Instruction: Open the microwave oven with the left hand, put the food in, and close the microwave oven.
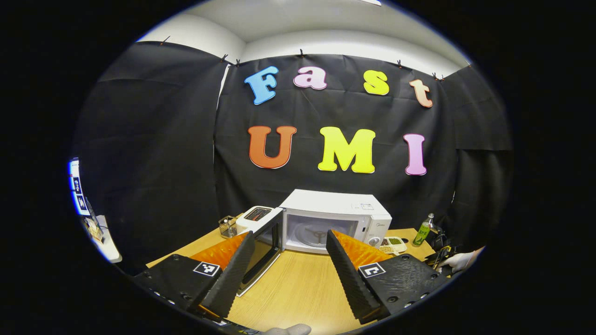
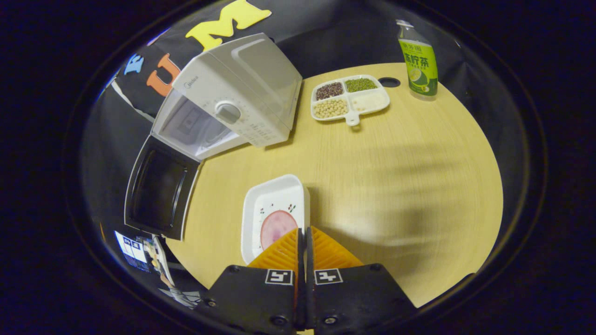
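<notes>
Right tool [image 2: 302, 232] is pinched onto the near rim of the white food tray [image 2: 274, 209], hiding its corner; we make out a pink slice in it on the bench [image 2: 396, 186]. Left tool [image 1: 291, 242] gapes wide before the microwave oven [image 1: 335, 218], whose door [image 1: 263, 251] stands open.

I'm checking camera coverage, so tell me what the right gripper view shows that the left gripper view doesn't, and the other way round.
Right gripper view alone: the white plate with a pink slice of food, its rim pinched by the shut right gripper, above the table.

Left gripper view alone: the toaster, the wire basket, and the open left gripper holding nothing.

Both: the microwave with its door swung open, the divided snack tray, the green bottle and the wooden table.
</notes>
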The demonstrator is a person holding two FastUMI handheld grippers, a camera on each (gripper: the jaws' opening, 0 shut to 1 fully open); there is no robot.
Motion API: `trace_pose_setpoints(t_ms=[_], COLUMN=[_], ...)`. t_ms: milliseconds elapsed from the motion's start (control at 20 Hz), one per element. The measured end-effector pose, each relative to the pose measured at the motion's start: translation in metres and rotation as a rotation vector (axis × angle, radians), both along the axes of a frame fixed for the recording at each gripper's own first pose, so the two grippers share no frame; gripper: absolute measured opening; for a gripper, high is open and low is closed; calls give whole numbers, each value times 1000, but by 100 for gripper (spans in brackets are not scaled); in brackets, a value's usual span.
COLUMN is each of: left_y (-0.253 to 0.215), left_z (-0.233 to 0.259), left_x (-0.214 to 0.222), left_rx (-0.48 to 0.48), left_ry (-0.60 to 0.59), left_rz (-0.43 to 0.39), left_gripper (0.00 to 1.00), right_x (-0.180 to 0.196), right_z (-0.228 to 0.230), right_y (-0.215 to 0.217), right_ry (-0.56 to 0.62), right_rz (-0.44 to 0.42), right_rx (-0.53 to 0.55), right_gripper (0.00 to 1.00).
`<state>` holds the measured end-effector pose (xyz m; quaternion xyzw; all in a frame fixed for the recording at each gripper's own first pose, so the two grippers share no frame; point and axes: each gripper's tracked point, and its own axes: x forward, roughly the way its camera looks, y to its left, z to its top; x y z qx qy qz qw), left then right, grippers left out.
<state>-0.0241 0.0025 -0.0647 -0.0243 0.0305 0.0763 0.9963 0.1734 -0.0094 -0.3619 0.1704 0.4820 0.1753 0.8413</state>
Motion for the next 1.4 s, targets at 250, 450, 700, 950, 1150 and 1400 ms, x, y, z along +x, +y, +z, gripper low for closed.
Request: trace_pose_setpoints(t_ms=[250, 450, 700, 950, 1150, 1400], left_y=[33, 66, 114, 139, 144, 155], left_z=[2, 6, -9, -32, -53, -70], left_x=[6, 9, 20, 42, 58, 68], left_rx=[-7, -20, 36, 108, 94, 73], left_ry=[8, 34, 54, 40, 36, 64], left_rz=[-14, -14, -4, -16, -49, -58], left_gripper=[92, 92, 92, 92, 92, 91], right_x=[-5, -2, 28, 71, 99, 138], right_z=[24, 51, 73, 77, 64, 47], right_y=[34, 94, 192, 259, 279, 302], right_ry=[-25, -60, -191, -292, -341, -321], right_rz=[-121, -225, -334, -522, -680, -781], right_rx=[127, 269, 410, 547, 588, 627], right_gripper=[4, 0, 4, 4, 4, 4])
